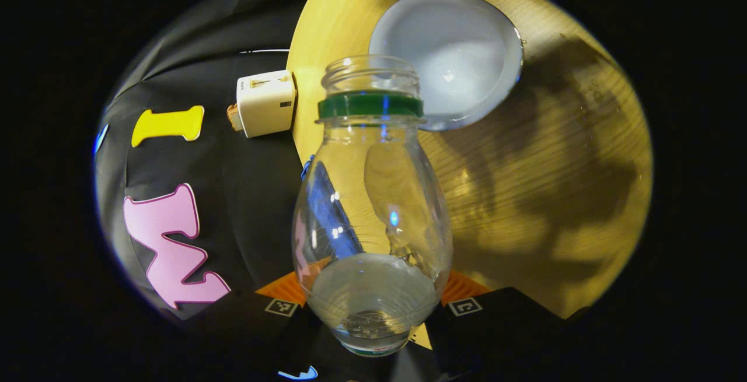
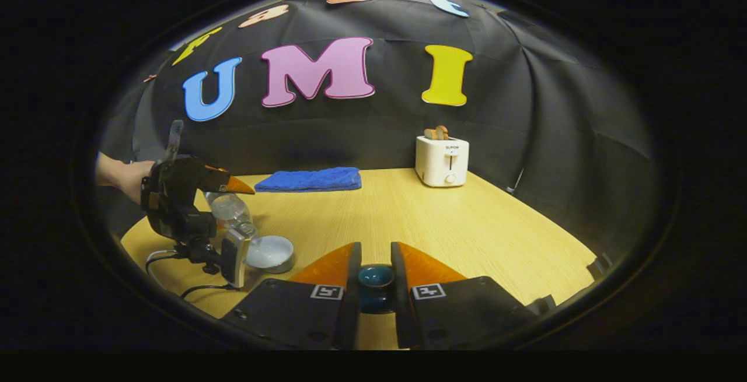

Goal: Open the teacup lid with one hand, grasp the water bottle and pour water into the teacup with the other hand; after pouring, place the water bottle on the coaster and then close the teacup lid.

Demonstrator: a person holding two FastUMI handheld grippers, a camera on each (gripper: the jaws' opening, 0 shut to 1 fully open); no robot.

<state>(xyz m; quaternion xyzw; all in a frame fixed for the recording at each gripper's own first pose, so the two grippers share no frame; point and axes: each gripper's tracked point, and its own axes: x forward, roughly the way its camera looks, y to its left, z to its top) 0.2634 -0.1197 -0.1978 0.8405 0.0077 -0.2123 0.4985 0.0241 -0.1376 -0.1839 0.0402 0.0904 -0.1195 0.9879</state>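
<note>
Lid (image 2: 375,280) off, pinched by right gripper (image 2: 375,265); left gripper (image 1: 373,312) clamps bottle (image 1: 371,207), tipped over cup (image 1: 449,55); coaster placement and closing the lid remain

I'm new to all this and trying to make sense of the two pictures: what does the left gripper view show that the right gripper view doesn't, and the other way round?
Left gripper view: a close look along the uncapped, part-full water bottle, its mouth by the teacup, whose pale inside is open to see.
Right gripper view: the teacup lid pinched in the right gripper, a blue cloth and a person's hand.
Both: bottle, teacup, toaster and wooden table.
</note>
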